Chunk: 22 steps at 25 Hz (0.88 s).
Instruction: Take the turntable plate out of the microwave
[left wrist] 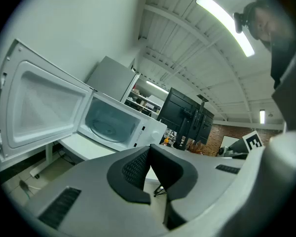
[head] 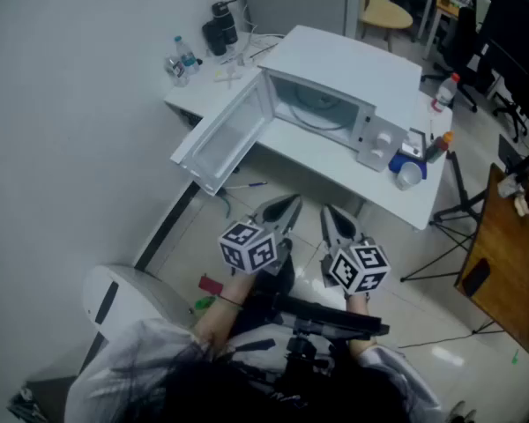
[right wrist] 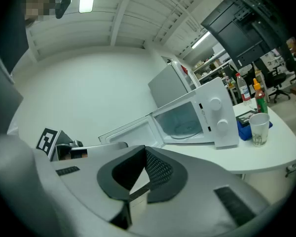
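Turntable plate (head: 321, 109) inside open microwave (head: 357, 64), well ahead of left gripper (head: 288, 204) and right gripper (head: 328, 211), both with jaws together, holding nothing.

Head view steeply down, others level (microwave (head: 353, 69) shared).

Smooth white microwave (head: 353, 60), glossy clear glass turntable plate (head: 322, 108).

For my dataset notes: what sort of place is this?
Probably an office or lab workroom: a white microwave oven with its door open stands on a white table, with black computer monitors nearby.
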Motion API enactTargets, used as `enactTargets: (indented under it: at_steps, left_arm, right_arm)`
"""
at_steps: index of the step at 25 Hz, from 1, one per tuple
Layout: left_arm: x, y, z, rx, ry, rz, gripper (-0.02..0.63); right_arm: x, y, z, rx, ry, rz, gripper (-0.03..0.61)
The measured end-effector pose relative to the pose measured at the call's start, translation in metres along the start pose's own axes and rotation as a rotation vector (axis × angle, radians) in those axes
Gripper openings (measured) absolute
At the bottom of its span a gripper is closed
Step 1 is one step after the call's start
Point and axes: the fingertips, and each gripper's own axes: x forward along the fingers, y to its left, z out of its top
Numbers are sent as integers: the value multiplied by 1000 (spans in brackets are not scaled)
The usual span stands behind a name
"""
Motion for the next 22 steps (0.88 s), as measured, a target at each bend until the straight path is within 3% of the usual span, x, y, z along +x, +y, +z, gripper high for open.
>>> enactTargets:
  at_steps: [9, 14, 19, 22]
  left_arm:
    - [71, 72, 28, 1, 47, -39, 8]
    - [104, 102, 50, -77, 51, -129, 8]
    - [135, 131, 59, -27, 24, -176, 8]
    - [156, 152, 53, -106, 56, -176, 6]
  right_arm:
    - [89, -41, 19, 43, -3, -52, 3]
    - [135, -58, 27, 65, 26, -87, 2]
    - [166, -78, 29, 85, 52, -137, 2]
    - [176, -87, 26, 94, 78, -171, 2]
